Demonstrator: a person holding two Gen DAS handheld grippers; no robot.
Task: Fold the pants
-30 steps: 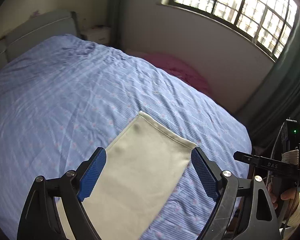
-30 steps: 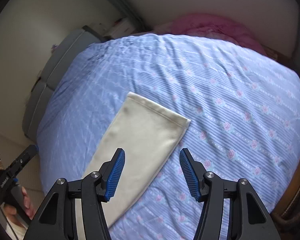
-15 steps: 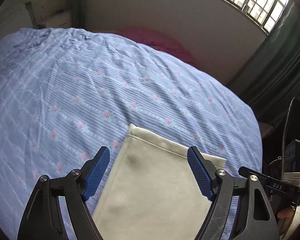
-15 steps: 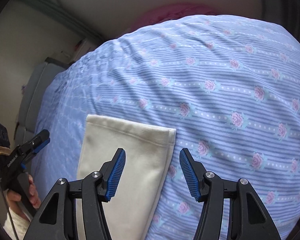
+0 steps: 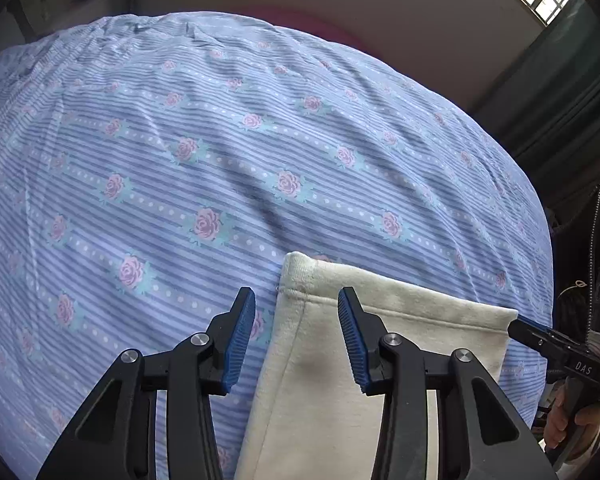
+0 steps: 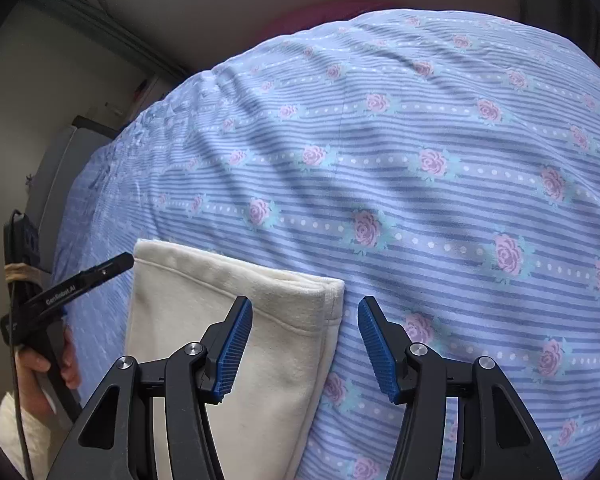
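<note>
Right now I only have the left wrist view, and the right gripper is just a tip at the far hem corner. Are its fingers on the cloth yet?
Observer: Not yet. The right gripper is open and straddles that corner of the cream pant leg, one finger over cloth and the other over the floral bedsheet.
Reviewer: Is that corner a single layer?
Observer: No, its side edge shows two layers stacked.
Reviewer: How does the left gripper look from that side?
Observer: The left gripper has its tip at the opposite hem corner, with its fingers closing around that edge. A hand in a white sleeve holds its handle.
</note>
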